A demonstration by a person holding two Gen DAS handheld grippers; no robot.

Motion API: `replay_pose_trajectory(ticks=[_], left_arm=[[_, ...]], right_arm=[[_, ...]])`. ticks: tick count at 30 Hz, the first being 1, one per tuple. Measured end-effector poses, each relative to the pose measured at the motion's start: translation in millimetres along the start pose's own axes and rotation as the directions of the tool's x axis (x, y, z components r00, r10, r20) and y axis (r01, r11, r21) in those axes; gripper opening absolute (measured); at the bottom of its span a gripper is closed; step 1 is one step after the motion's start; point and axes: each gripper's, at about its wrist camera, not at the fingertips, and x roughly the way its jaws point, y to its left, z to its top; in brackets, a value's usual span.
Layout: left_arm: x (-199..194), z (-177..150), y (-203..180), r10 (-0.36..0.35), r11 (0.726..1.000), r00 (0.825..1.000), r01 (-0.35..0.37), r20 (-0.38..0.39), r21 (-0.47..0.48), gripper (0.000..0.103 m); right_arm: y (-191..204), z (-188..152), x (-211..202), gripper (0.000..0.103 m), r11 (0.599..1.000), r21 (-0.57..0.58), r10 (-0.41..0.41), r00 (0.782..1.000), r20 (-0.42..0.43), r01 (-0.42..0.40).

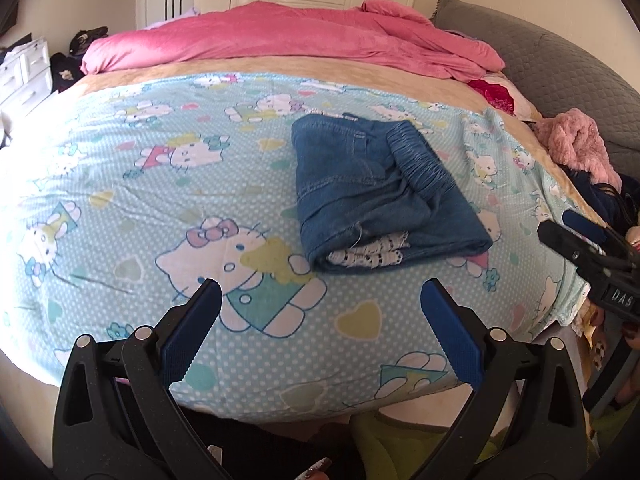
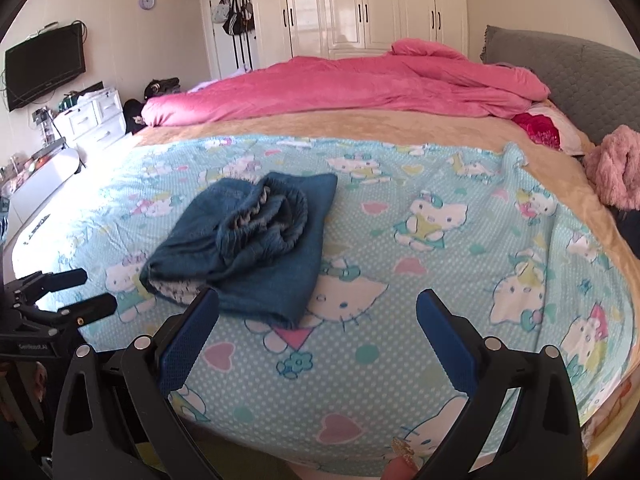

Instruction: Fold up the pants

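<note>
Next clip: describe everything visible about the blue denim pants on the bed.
The blue denim pants lie folded into a compact, roughly rectangular bundle on the light blue cartoon-cat bedsheet. The gathered elastic waistband sits bunched on top, slightly rumpled. A white patterned lining shows at the open near edge. Pale stitching runs along the seams. Neither open gripper touches them; only the sheet does.

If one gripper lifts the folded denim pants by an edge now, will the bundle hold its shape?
Probably not. The denim pants are soft cloth folded in loose layers, with a lining showing at the open end, so they would likely sag and unfold. The bunched elastic waistband lies on top unsecured and may slide off. Both grippers, left and right, are open and apart from it.
</note>
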Motion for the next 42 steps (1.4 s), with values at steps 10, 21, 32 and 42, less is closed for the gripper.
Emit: replay_pose_trajectory(ticks=[10, 21, 32, 42], left_arm=[[10.4, -1.2, 7.3, 0.022, 1.000, 1.000, -0.023, -0.019, -0.021, 0.094], [12.2, -0.9, 13.5, 0.040, 0.998, 0.999, -0.041, -0.033, -0.037, 0.094], [6.9, 2.1, 12.1, 0.086, 0.996, 0.996, -0.086, -0.022, -0.012, 0.094], [5.0, 2.9, 11.0, 0.096, 0.995, 0.995, -0.096, -0.021, 0.000, 0.094]], right_arm=[[5.0, -4.5, 19.3, 0.098, 1.000, 0.010, 0.004, 0.999, -0.043, -0.003], [5.1, -2.1, 21.8, 0.098, 1.000, 0.009, -0.008, 0.999, -0.044, 0.008], [6.3, -1.1, 21.0, 0.098, 1.000, 0.004, -0.017, 0.999, -0.045, 0.018], [7.8, -1.6, 18.7, 0.098, 1.000, 0.001, -0.025, 0.999, -0.041, 0.025]])
